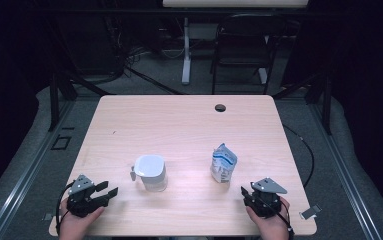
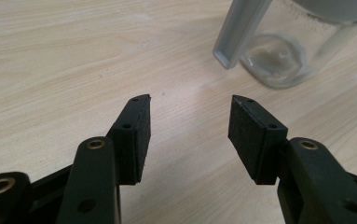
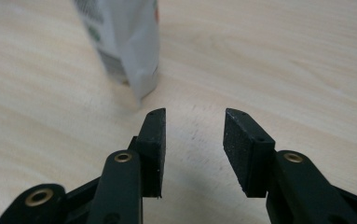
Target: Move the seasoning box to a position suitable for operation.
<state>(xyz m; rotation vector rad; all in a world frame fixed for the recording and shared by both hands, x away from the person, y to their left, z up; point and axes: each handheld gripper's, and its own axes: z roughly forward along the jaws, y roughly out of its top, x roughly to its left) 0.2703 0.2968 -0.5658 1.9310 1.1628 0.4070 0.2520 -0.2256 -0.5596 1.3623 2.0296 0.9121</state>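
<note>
Pitcher point(image 1: 150, 172) just right of left gripper point(image 1: 110, 192), jaws apart, empty | pouch point(image 1: 223, 163) beyond right gripper point(image 1: 244, 192), jaws apart, empty

A dark chair point(image 1: 246, 45) stands beyond the wooden table point(image 1: 179, 120), possibly folding.

Lit from overhead, brightest at the middle of the table point(image 1: 189, 125), with surroundings fallen into near black. Soft short shadows under the jug point(image 1: 150, 173) and pouch point(image 1: 223, 163). Slightly grainy from above; close up, pouch point(image 3: 125, 42) blurred, perhaps too near for focus.
</note>
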